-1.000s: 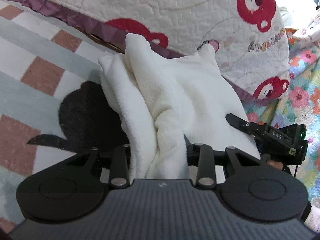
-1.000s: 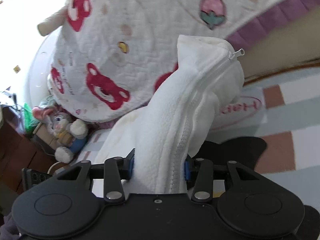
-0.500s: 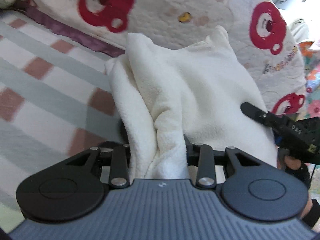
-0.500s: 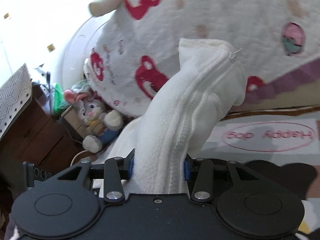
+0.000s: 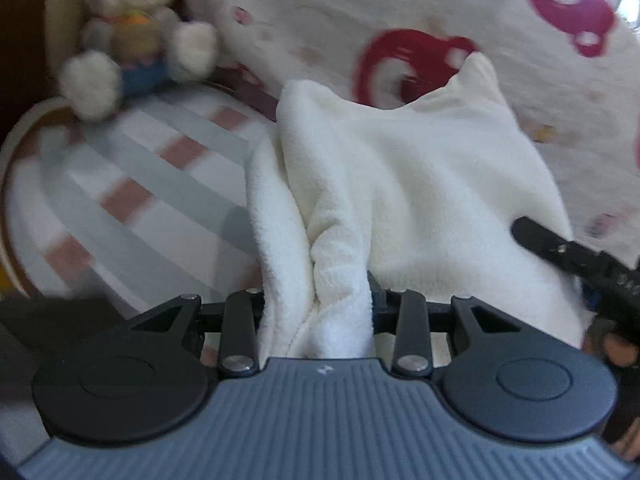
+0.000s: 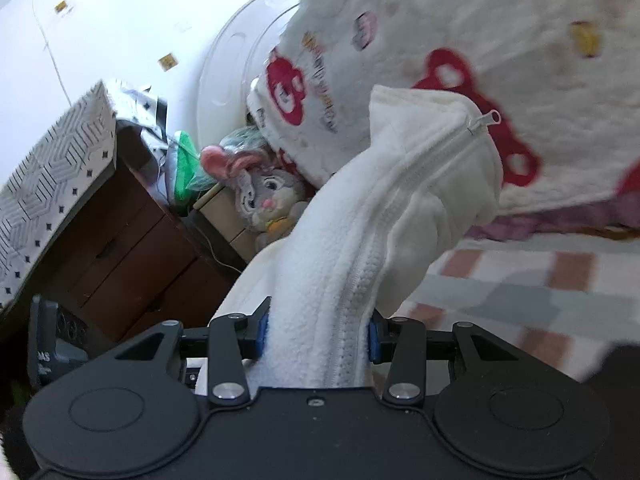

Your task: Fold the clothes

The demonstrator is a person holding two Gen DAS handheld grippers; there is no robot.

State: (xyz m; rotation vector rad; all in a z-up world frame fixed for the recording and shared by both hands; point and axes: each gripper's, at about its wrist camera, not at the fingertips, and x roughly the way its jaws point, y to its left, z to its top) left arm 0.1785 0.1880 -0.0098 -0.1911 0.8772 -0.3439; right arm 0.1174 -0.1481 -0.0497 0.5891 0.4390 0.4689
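Observation:
A white fleece garment (image 5: 408, 184) with a zipper (image 6: 404, 216) is held up between both grippers above the striped bed sheet. My left gripper (image 5: 320, 304) is shut on a bunched fold of the fleece. My right gripper (image 6: 316, 328) is shut on the zipper edge of the garment (image 6: 348, 280). The right gripper's body (image 5: 580, 256) shows at the right of the left wrist view, beside the fleece. The fingertips of both grippers are hidden by the cloth.
A quilt with red bears (image 5: 440, 32) is heaped behind the garment. A plush rabbit (image 5: 132, 32) sits at the bed's head; it also shows in the right wrist view (image 6: 264, 196). The striped sheet (image 5: 132, 184) lies below. A brown bedside cabinet (image 6: 120, 240) stands at the left.
Both grippers have swung with the garment towards the head of the bed; the plush rabbit and cabinet have come into view. Both stay shut on the fleece.

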